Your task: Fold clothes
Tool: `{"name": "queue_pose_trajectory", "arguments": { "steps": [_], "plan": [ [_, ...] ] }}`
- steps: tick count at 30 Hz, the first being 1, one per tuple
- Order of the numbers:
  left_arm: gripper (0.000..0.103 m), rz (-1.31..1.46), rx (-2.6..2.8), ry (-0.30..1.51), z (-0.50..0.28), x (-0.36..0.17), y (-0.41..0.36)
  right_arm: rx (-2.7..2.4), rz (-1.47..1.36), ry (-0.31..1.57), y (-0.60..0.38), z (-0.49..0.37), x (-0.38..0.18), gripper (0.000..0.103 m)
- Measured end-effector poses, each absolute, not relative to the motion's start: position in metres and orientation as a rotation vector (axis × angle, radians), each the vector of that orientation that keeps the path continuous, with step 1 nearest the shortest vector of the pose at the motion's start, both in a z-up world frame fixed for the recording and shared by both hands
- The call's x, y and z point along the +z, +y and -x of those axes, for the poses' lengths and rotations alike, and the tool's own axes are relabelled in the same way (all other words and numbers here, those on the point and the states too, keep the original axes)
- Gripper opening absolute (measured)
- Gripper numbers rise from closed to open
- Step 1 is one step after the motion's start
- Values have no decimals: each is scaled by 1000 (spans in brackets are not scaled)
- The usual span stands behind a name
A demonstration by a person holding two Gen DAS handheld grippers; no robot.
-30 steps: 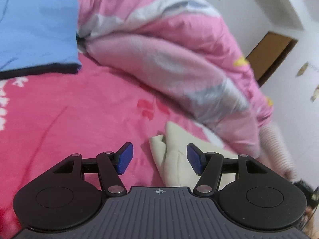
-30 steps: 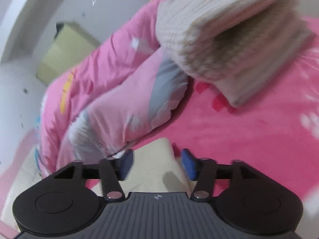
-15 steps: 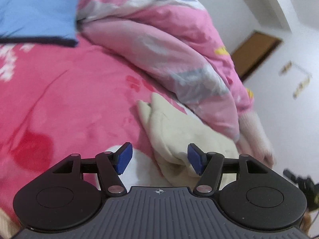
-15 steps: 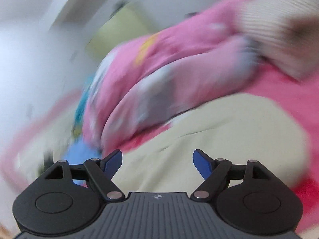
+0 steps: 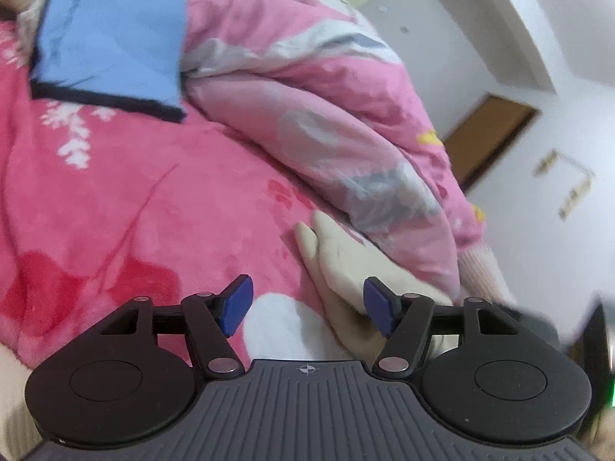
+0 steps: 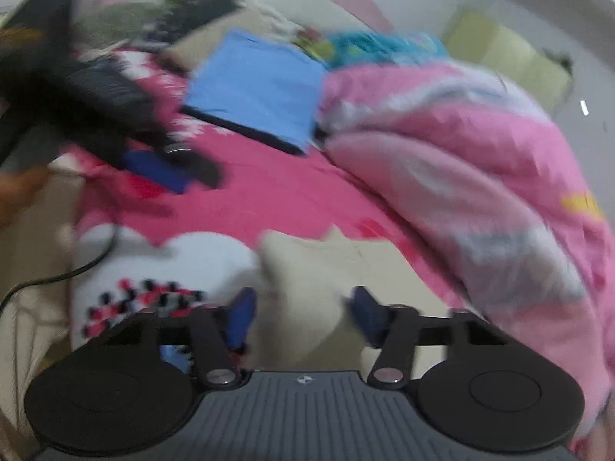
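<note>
Here the cream garment (image 5: 346, 265) lies lengthwise away from the left claw (image 5: 307, 305).

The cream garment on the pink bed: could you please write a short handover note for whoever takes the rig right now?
Left gripper: open, empty, the cream fabric garment just ahead beside its right finger.
Right gripper: open, view blurred; the garment lies between its fingers, not clamped.
The garment lies crumpled on the pink fleece bedspread, against the bunched pink quilt.
Done: a folded blue cloth lies farther back.
Left: spread and fold the cream garment.
</note>
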State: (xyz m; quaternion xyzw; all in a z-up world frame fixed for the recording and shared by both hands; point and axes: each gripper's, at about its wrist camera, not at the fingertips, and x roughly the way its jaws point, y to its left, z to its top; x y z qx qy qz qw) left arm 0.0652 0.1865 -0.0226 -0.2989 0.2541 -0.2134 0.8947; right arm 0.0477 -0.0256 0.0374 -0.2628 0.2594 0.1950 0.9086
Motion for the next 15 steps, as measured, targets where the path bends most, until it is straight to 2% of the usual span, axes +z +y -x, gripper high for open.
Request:
{"name": "queue_pose_trajectory", "arguments": {
  "steps": [4, 9, 15],
  "plan": [
    [67, 477, -540, 518, -66, -23, 161, 403, 226, 616, -74, -74, 55, 53],
    [67, 349, -632, 492, -76, -23, 127, 413, -76, 672, -113, -93, 52, 53],
    [62, 394, -806, 508, -104, -27, 112, 442, -380, 705, -147, -104, 38, 56]
  ]
}}
